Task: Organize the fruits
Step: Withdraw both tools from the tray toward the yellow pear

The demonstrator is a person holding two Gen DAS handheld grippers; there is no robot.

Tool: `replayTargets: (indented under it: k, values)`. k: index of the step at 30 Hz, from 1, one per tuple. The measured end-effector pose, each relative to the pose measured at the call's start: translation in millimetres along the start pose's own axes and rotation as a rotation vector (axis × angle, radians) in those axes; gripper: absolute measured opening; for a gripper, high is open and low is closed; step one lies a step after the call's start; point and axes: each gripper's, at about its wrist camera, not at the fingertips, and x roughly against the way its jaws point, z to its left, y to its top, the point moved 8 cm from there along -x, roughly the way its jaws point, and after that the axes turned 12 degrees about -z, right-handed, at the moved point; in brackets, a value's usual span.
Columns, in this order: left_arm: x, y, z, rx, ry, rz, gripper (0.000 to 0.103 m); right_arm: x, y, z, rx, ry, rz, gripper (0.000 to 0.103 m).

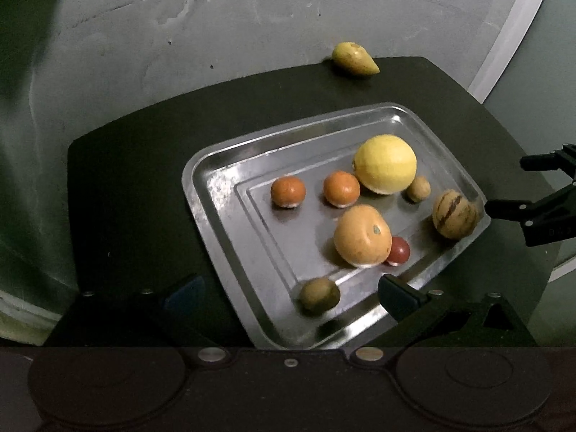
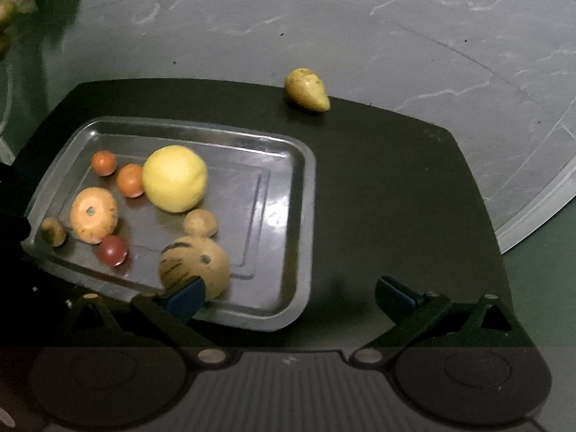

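Fruits lay mostly in a metal tray [image 1: 230, 216] that sat on a dark mat [image 1: 126, 180] over a grey marbled floor [image 1: 180, 36]. Biggest in the tray was a yellow lemon-like fruit [image 1: 385, 163], then a peach-coloured fruit [image 1: 361, 234] w/ a small hole in its skin, and a striped tan melon-like fruit [image 1: 454, 214] near the tray's rim. Two small orange fruits [image 1: 288, 192] stood side by side, apart from each other, left of the yellow one in the left wrist view. A dark red small fruit [image 1: 399, 250] was touching the peach-coloured one. Two brownish kiwi-like fruits were there too, one [image 1: 319, 294] by the near rim and one [image 1: 418, 188] just beside the yellow fruit. A yellow-green pear [image 2: 307, 90] lay on its side at the mat's far edge, well apart from the tray. Left gripper [image 1: 288, 297] hovered over the tray corner, fingers spread wide, nothing between them. Right gripper [image 2: 289, 298] was also wide apart and empty; its left finger [image 2: 187, 297] was in front of the striped fruit, contact unclear.
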Motion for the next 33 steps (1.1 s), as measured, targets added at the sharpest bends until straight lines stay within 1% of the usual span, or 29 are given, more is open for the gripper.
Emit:
replayTargets:
  k: [7, 14, 19, 24, 28, 33]
  values:
    - [-14.4, 22.3, -0.8, -0.022, 0.067, -0.020, 0.102, -8.9, 10.6, -15.7, 0.001, -0.012, -0.024, 0.103]
    - [-33.1, 57.1, -0.3, -0.038, 0.119, -0.062, 0.102, -22.1, 16.4, -33.5, -0.004, -0.013, -0.035, 0.103]
    - [-48.6, 82.2, -4.9, -0.068, 0.152, -0.088, 0.102, -31.5, 19.7, -43.4, -0.004, -0.010, -0.040, 0.103]
    - [-65.6, 106.7, -9.7, -0.067, 0.171, -0.112, 0.102, -41.7, 24.7, -55.6, -0.008, -0.013, -0.056, 0.103]
    - [-82.2, 127.0, -18.7, -0.034, 0.171, -0.140, 0.102, -53.8, 31.1, -65.6, -0.017, -0.012, -0.073, 0.103]
    - [-105.7, 153.2, -34.7, 0.008, 0.161, -0.172, 0.102, -73.4, 46.4, -72.6, -0.013, 0.013, -0.105, 0.103]
